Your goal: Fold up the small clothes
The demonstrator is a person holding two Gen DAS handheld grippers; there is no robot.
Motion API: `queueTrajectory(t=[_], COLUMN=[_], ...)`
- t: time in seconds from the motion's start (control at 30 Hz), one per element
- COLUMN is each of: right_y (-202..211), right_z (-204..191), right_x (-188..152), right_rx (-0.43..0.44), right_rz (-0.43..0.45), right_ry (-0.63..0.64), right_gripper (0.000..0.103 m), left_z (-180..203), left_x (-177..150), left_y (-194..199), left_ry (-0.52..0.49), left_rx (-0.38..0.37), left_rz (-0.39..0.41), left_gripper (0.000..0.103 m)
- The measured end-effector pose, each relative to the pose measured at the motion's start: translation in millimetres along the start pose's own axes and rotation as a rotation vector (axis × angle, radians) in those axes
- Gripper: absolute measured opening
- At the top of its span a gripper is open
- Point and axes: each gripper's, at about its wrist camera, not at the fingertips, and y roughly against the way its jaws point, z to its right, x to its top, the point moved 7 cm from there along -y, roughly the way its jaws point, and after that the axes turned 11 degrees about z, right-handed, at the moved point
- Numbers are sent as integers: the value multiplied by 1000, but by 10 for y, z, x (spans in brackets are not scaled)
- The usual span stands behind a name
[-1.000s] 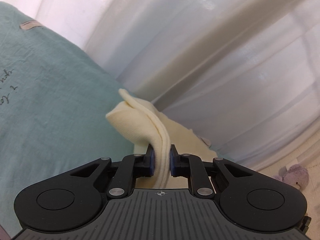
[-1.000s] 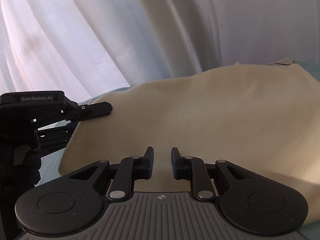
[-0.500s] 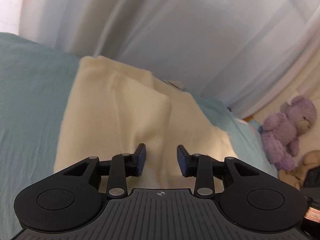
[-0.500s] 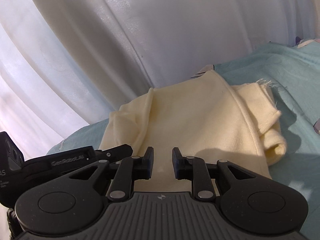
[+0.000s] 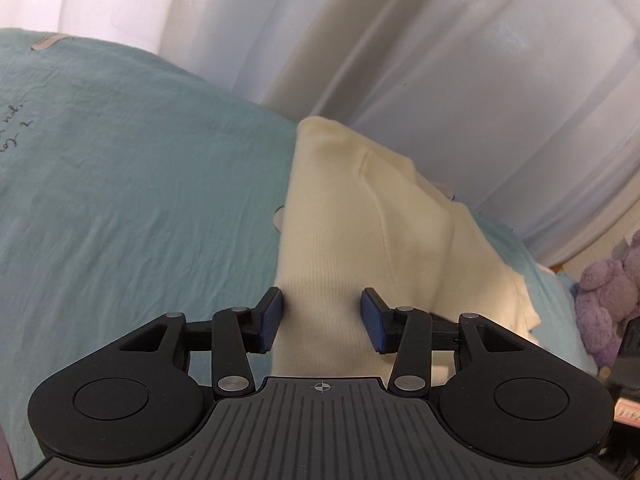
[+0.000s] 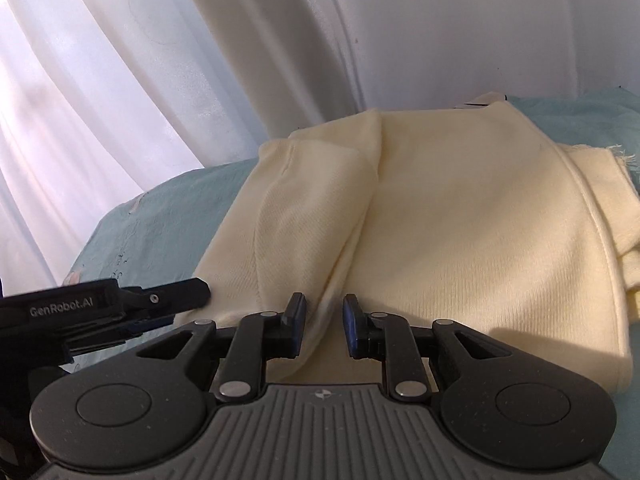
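A cream knitted garment (image 5: 360,248) lies folded over on a teal sheet (image 5: 140,200). My left gripper (image 5: 322,320) is open and empty just above the garment's near left edge. In the right wrist view the same garment (image 6: 460,240) fills the middle, with a fold ridge running toward me. My right gripper (image 6: 323,326) is open with a narrow gap, its jaws on either side of that ridge without pinching it. The left gripper (image 6: 160,304) also shows there at the left edge, beside the garment's corner.
White curtains (image 5: 440,60) hang close behind the bed. A purple plush toy (image 5: 608,300) sits at the far right beyond the sheet. Handwritten marks (image 5: 12,132) are on the sheet at the left.
My left gripper let go of the cream fabric it held pinched a second ago and opened wide. The garment now lies folded on the sheet. The right gripper stayed open and came low over it.
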Motion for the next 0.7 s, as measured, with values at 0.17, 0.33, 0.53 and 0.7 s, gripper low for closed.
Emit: queueTrajectory(t=[0.17,0.33,0.53,0.7], right_y=[35,-238,-543,-390], right_z=[279,338,182,-3], right_x=[253,395,325,429], right_rx=[-6,100,122,46], right_rz=[39,7,-50,-1], right_ry=[-155,-296,-309,-79], right_gripper=[36,49,24,13], left_z=[78,4,-16,-149], left_x=[-177,-191,-179,-1], left_y=[-54,-51,-16,126], left_ry=[-14,8,13,122], left_rx=[-7,-13,-24,-44], left_rz=[-6,-13,-27,-25], left_gripper=[53,54,55,54])
